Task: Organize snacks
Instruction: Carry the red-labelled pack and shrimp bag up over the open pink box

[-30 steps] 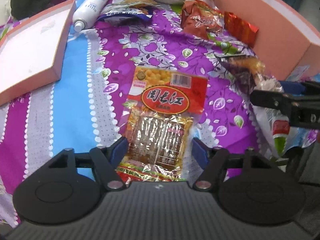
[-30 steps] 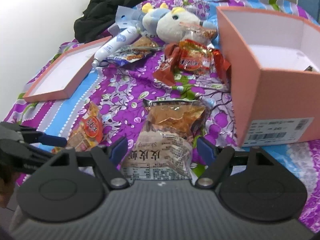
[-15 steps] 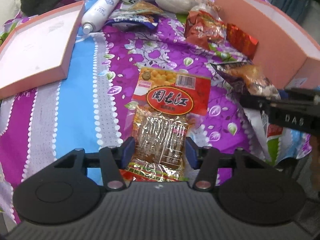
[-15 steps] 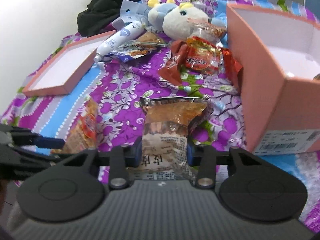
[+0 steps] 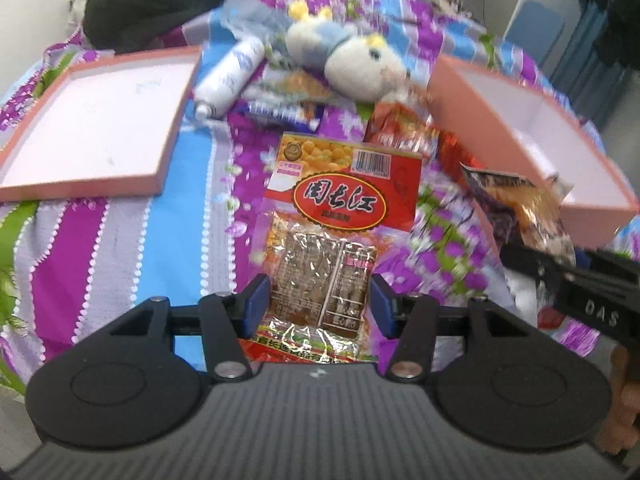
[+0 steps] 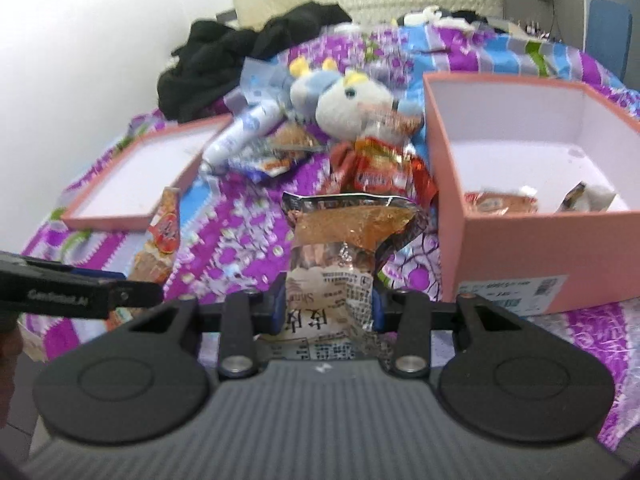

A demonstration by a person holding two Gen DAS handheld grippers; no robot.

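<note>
My left gripper [image 5: 319, 300] is shut on the lower end of a red and yellow snack packet [image 5: 340, 204], which hangs lifted off the bedspread. My right gripper [image 6: 328, 308] is shut on a clear shrimp snack bag [image 6: 352, 224], also lifted, its top sticking out ahead. An open pink box [image 6: 516, 248] stands to the right with a few snack packets [image 6: 500, 202] inside. More red snack packets [image 6: 380, 164] and a blue one [image 5: 284, 108] lie on the bed beyond.
The pink box lid [image 5: 92, 120] lies open side up at the left. A plush toy [image 5: 352, 60] and a white tube [image 5: 232, 76] lie at the back, with black clothing [image 6: 248, 52] behind them. A purple flowered bedspread [image 5: 120, 248] covers the surface.
Both grippers closed from open onto their packets, then rose, lifting the red and yellow packet and the shrimp bag off the bedspread. More of the box's inside now shows.
</note>
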